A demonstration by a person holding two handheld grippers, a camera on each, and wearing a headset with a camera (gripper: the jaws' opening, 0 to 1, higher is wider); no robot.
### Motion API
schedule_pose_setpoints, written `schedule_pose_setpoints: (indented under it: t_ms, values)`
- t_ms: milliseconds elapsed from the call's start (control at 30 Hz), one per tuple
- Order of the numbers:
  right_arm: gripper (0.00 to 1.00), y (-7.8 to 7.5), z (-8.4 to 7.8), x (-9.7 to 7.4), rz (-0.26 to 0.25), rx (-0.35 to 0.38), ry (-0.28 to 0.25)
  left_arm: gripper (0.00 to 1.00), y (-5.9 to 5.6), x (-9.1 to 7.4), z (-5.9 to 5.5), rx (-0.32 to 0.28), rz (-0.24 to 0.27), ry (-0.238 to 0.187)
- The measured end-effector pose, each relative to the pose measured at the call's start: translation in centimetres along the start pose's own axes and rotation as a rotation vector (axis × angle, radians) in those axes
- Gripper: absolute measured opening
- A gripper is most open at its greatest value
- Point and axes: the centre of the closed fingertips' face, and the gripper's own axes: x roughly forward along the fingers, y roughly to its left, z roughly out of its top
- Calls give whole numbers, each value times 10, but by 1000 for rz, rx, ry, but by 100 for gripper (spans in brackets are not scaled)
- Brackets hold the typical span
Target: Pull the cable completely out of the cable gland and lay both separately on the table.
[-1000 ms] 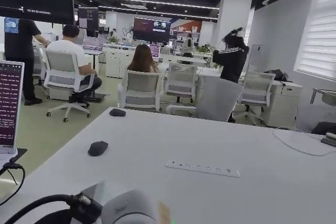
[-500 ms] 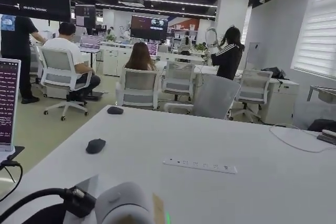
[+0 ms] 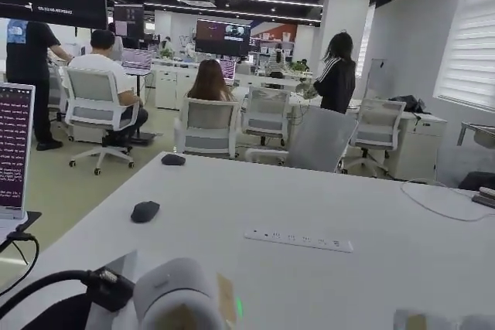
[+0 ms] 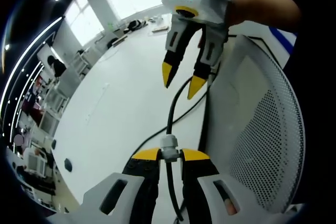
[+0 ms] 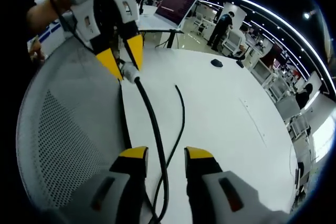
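Note:
In the left gripper view my left gripper (image 4: 170,155) is shut on a small white cable gland (image 4: 169,147). A black cable (image 4: 176,103) runs through the gland and up between the yellow fingertips of my right gripper (image 4: 181,80), which is open. In the right gripper view the cable (image 5: 149,114) passes loosely between the jaws of the right gripper (image 5: 166,153) and leads to the gland (image 5: 128,71) held by the left gripper (image 5: 126,65). Both grippers are above the near edge of the white table (image 3: 309,206). The white top of a gripper (image 3: 178,299) is at the bottom of the head view.
A white mesh chair back (image 4: 262,129) stands close beside the grippers. On the table lie two dark mice (image 3: 145,211), (image 3: 172,159), a built-in socket strip (image 3: 298,239) and a thin white cord (image 3: 433,205). A lit screen (image 3: 14,152) stands at the left edge. Office chairs and people are beyond.
The head camera has shifted a little. The gripper top at the bottom of the head view has drifted slightly left, and a second gripper's edge has come in at the bottom right.

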Motion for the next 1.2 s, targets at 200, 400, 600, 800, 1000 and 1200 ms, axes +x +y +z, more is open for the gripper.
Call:
schedule_pose_setpoints:
  t_ms: [200, 400, 600, 800, 1000, 1200]
  values:
    - [26, 11, 46, -1, 53, 6, -140, 16, 0, 1, 0, 0, 0, 2]
    - [17, 25, 62, 19, 84, -94, -118, 16, -1, 1, 6, 4, -7, -21]
    - [5, 23, 43, 25, 70, -197, -13, 16, 3, -2, 1, 4, 6, -20]
    - [3, 13, 32, 22, 38, -196, 22, 16, 11, -10, -7, -21, 25, -23]
    - [3, 4, 28, 17, 4, -186, 28, 16, 20, -16, -13, -31, 48, -18]
    - [3, -5, 25, 12, -21, -170, 34, 16, 28, -24, -21, -45, 72, -13]
